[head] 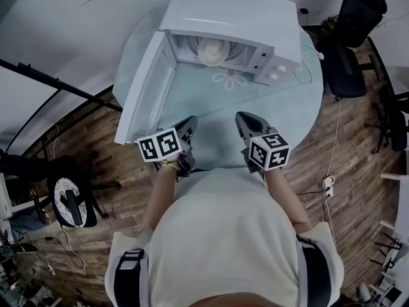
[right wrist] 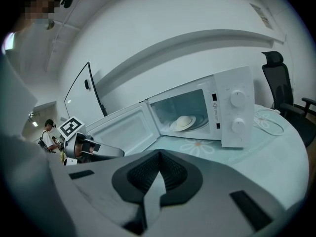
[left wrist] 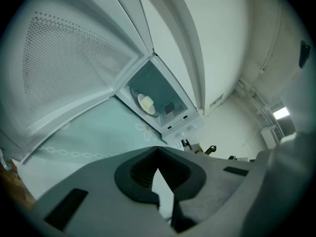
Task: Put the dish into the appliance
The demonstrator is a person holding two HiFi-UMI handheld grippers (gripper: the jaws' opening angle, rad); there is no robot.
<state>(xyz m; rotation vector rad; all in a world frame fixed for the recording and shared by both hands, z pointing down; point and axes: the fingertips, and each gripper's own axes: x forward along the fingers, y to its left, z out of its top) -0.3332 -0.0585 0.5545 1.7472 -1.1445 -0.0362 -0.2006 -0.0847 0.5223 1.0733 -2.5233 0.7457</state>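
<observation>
Appliance: white microwave (head: 236, 18) at the far side of a round glass table (head: 255, 120), with two knobs on its right-hand panel.
Door: microwave door (head: 144, 88) swung fully out to the left. Its outer edge ends just beside the left gripper (head: 190, 123).
Cavity mouth: open toward the person, with nothing in front of it.
Open room: a bare stretch of tabletop with a flower print lies between both grippers and the cavity. The open door bounds it on the left and the table's curved edge on the right.
Table edge: the near rim runs just in front of the person's body, and both grippers hang over it.
Left gripper fingers: jaws closed tip to tip with nothing between them, touching nothing.
Right gripper (head: 241, 117) fingers: jaws pressed together in the same way, empty, clear of the table.
Spacing: the two grippers sit side by side, apart, both pointing toward the microwave.
Dish (head: 213, 50): inside the cavity on the turntable, well apart from both grippers.
Dish appearance: cream-white and round, with a wide flat rim and a raised domed centre. Whether it lies upside down cannot be told.
Surroundings: a black office chair (head: 351, 37) stands on the wooden floor beyond the table's right side.
</observation>
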